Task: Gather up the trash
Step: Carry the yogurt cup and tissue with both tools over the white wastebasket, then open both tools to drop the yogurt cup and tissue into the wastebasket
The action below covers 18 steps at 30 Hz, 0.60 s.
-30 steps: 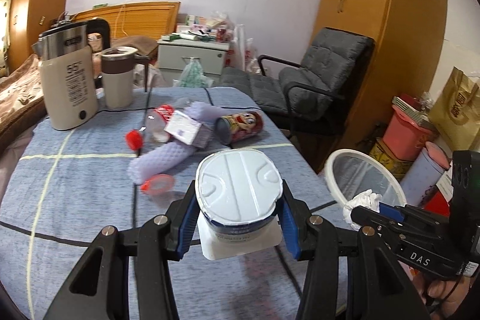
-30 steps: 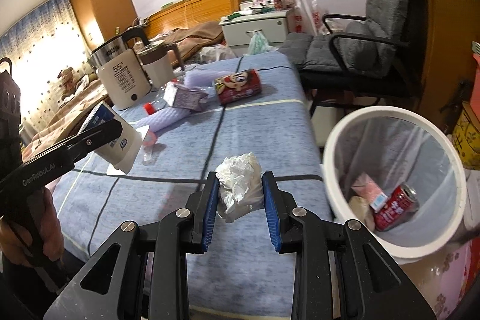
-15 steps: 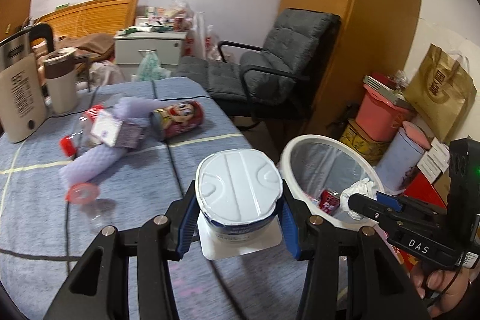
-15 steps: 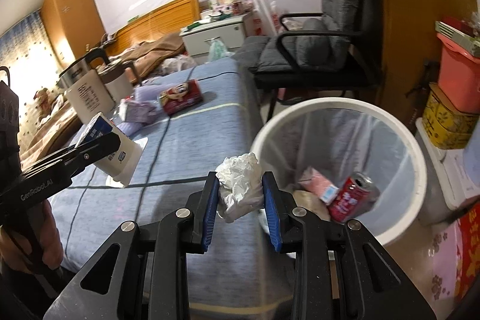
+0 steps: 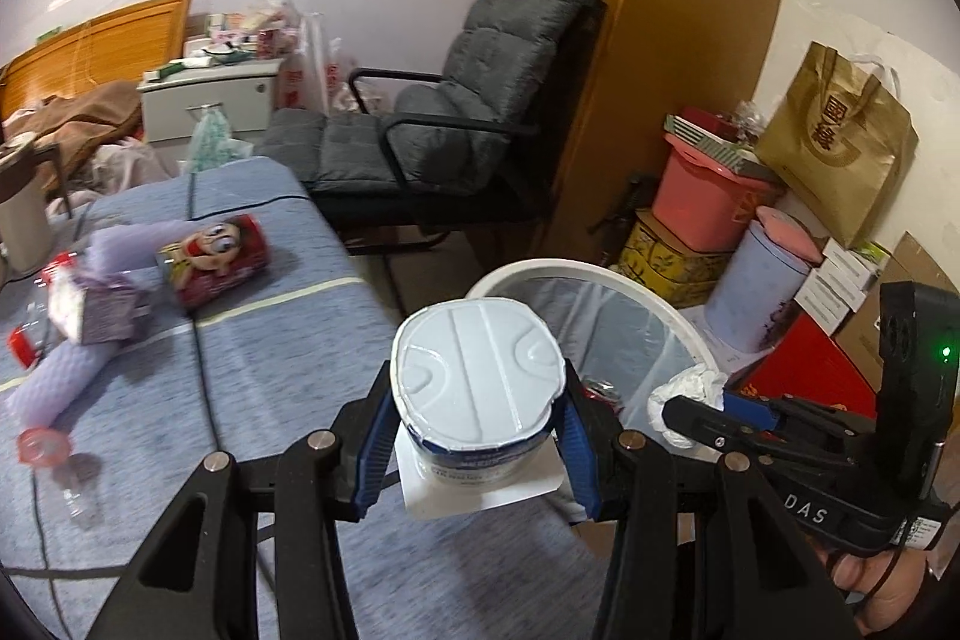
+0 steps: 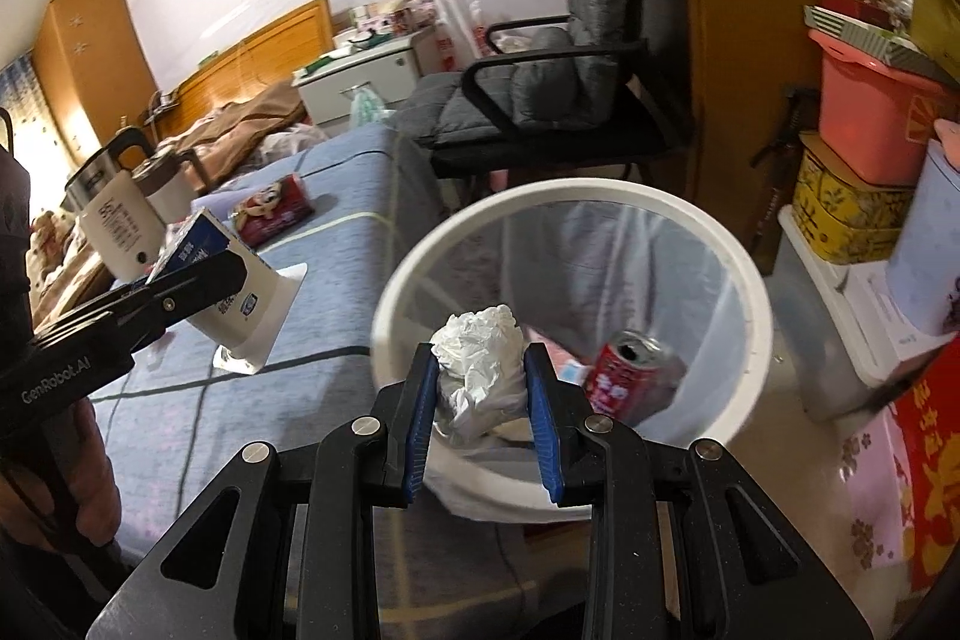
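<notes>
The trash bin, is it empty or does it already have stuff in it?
Not empty. Inside the trash bin lie a red can and a pink packet; more may be hidden behind the tissue.

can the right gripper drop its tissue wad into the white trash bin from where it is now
Probably yes. The right gripper, shut on the crumpled tissue, hangs over the near rim of the white trash bin, whose mouth is open; only a red can and some wrappers lie inside.
</notes>
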Motion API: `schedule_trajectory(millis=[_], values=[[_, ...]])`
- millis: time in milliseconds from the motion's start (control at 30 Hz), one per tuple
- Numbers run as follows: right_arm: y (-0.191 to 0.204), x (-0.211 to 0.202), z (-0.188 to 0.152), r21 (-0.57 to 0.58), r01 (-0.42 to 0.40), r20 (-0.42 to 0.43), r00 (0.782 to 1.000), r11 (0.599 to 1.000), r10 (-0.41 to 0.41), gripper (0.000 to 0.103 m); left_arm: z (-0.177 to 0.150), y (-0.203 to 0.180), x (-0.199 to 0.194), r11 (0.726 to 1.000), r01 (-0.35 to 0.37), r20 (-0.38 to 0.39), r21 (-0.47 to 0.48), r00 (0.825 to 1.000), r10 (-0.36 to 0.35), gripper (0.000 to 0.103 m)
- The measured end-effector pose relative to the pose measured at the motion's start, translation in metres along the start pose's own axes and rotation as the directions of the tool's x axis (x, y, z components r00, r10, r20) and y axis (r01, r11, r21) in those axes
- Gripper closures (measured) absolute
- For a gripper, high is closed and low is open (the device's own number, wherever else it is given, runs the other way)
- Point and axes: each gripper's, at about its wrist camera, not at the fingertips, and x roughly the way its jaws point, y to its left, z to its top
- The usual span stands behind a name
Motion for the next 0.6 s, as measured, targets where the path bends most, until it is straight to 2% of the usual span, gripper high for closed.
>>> schedule_trajectory(millis=[367,600], values=[[-0.028,0.013,-0.001,0.035,0.063,-0.030,0.998,0.997,-0.062,0.073,0.008,-0.020,0.040,0.998,0.064,-0.047,0.029,0.997,-0.063,0.052],[-0.039,0.022,-0.003,0.057,0.074,-0.054,0.996,0.996,-0.071,0.072,0.005,-0.027,0.063,0.995,0.096,-0.091,0.028,0.991,-0.093,0.052]])
